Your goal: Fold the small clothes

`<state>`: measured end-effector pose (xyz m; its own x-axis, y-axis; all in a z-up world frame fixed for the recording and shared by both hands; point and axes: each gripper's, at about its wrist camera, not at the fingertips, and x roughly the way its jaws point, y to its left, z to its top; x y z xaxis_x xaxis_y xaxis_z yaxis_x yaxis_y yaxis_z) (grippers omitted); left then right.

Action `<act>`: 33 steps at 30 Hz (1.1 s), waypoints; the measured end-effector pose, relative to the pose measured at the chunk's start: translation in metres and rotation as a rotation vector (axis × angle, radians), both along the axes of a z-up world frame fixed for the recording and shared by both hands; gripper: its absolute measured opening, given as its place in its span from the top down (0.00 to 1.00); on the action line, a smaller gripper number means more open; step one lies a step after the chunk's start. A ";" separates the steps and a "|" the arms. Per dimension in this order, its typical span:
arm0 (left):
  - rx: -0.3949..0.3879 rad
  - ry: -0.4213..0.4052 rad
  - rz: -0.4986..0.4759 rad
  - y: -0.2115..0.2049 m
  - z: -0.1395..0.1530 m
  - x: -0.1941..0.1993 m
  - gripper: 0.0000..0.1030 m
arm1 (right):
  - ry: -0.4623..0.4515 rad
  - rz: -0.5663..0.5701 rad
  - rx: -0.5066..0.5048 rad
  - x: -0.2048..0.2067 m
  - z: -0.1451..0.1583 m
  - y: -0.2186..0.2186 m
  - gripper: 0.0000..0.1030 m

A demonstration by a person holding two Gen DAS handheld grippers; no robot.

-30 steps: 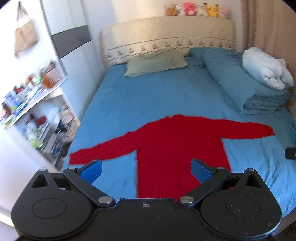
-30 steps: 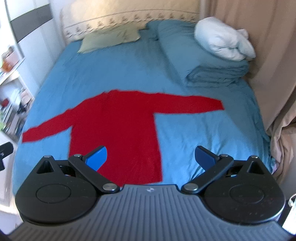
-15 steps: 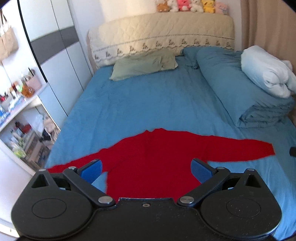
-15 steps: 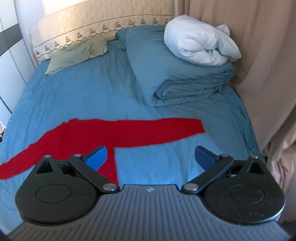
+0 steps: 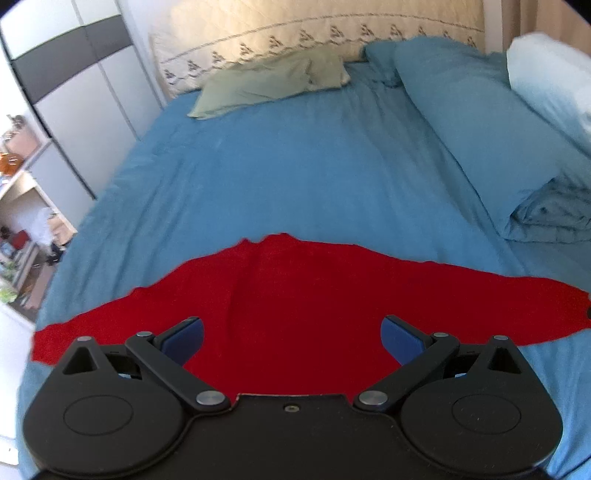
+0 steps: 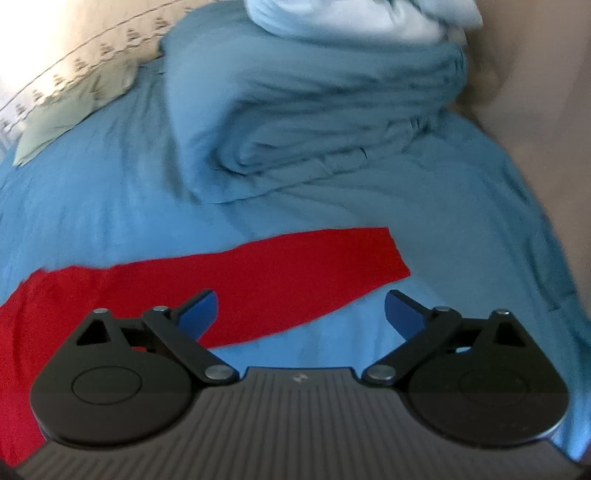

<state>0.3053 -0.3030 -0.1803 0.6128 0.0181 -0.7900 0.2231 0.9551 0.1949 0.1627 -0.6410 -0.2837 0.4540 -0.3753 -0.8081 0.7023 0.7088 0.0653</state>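
A red long-sleeved top (image 5: 295, 295) lies flat on the blue bed sheet (image 5: 295, 177), sleeves spread left and right. My left gripper (image 5: 291, 338) is open and empty, low over the body of the top near its collar. My right gripper (image 6: 300, 315) is open and empty, low over the top's right sleeve (image 6: 295, 269), whose cuff lies just beyond the fingers. The lower part of the top is hidden under both grippers.
A folded blue duvet (image 6: 314, 118) with a white pillow (image 6: 351, 18) on it lies at the right of the bed. A green pillow (image 5: 269, 83) lies by the headboard (image 5: 314, 26). A wardrobe (image 5: 74, 92) and cluttered shelves (image 5: 22, 221) stand on the left; a beige curtain (image 6: 535, 74) hangs on the right.
Both grippers have moved forward and down toward the top. The left one closed in on the body, the right one swung right over the sleeve. Both stayed open.
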 end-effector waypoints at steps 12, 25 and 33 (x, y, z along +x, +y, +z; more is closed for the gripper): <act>-0.071 0.058 0.011 -0.043 -0.135 0.086 0.00 | -0.039 -0.189 0.129 0.008 -0.138 -0.066 0.27; -0.029 0.136 0.140 0.006 -0.200 0.135 0.00 | -0.128 -0.202 0.086 0.018 -0.142 -0.068 0.76; -0.099 0.256 0.147 0.036 -0.230 0.150 0.00 | -0.189 -0.125 -0.017 0.045 -0.088 -0.033 0.79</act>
<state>0.4558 -0.2670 -0.4106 0.3906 0.0069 -0.9205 0.1110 0.9923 0.0545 0.2072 -0.6740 -0.3714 0.5459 -0.4509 -0.7062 0.7612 0.6190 0.1932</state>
